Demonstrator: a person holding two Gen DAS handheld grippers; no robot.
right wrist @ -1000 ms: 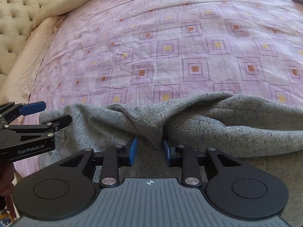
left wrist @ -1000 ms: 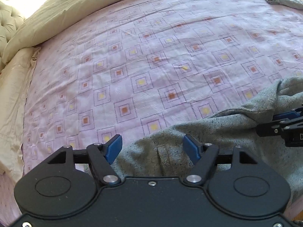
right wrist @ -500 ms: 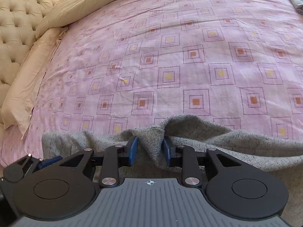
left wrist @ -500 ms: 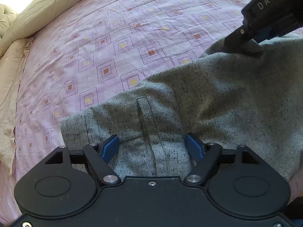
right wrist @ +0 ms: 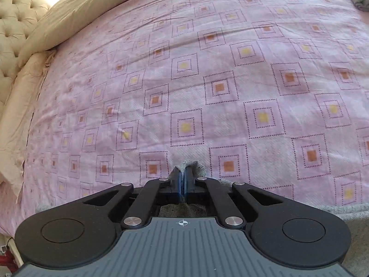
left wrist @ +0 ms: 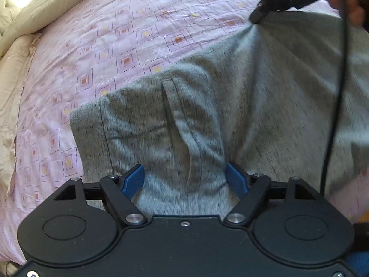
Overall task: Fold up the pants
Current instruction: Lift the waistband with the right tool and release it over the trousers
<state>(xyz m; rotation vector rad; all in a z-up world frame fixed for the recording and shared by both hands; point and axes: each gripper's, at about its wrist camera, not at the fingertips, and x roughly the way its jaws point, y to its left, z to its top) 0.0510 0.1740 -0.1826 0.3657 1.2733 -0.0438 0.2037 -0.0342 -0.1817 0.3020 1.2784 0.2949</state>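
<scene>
The grey speckled pants (left wrist: 242,106) lie spread over the near part of a bed, on a pink bedspread (right wrist: 207,80) printed with dotted squares. In the left wrist view, a sewn strip, perhaps a belt loop or fly edge though the picture is blurred there, runs down the cloth toward the camera.

The left gripper (left wrist: 184,180) hangs over this part of the pants with its blue fingers (left wrist: 132,180) spread wide. Cloth lies between them, but the pads do not press on it.

The right gripper (right wrist: 183,184) is closed tight, pinching a small fold of the grey fabric that pokes out just beyond its fingertips. In the left wrist view it shows at the far right, lifting the pants edge into a peak, with a hand (left wrist: 341,2) behind it and a black cable (left wrist: 334,115) hanging down.

A beige pillow (right wrist: 92,7) and a tufted headboard (right wrist: 16,27) sit at the far left.
</scene>
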